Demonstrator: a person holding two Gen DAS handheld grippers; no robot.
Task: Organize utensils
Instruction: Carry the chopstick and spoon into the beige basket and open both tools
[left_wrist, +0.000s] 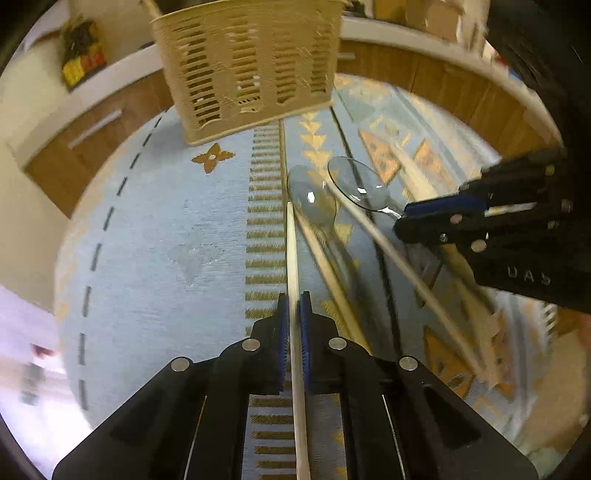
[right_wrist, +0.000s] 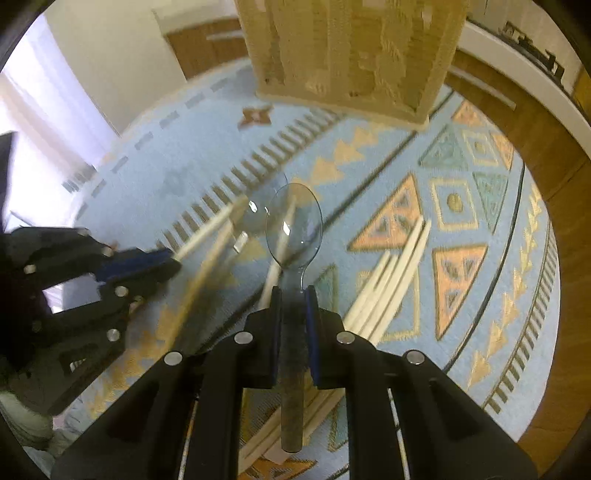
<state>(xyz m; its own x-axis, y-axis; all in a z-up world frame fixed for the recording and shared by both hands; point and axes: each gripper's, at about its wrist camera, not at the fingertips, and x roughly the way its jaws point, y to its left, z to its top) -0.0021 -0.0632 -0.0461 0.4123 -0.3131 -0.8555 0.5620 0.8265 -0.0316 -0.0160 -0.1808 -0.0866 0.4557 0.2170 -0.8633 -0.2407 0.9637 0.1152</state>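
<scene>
Two grippers, both full, above the rug.
We pinch one chopstick (left_wrist: 293, 258) in our left gripper (left_wrist: 294, 306) and the clear spoon (right_wrist: 294, 221) in our right gripper (right_wrist: 294, 299); we should lift slowly toward the slotted basket (left_wrist: 247, 62).

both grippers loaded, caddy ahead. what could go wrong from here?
1. The left gripper pinches a long chopstick near its middle; it could pivot or slip in the pads on the way to the slotted caddy.
2. The right gripper holds the clear spoon by its thin neck; it may twist.
3. Loose chopsticks and a second clear spoon lie close by on the mat; the held tips could knock them.
</scene>
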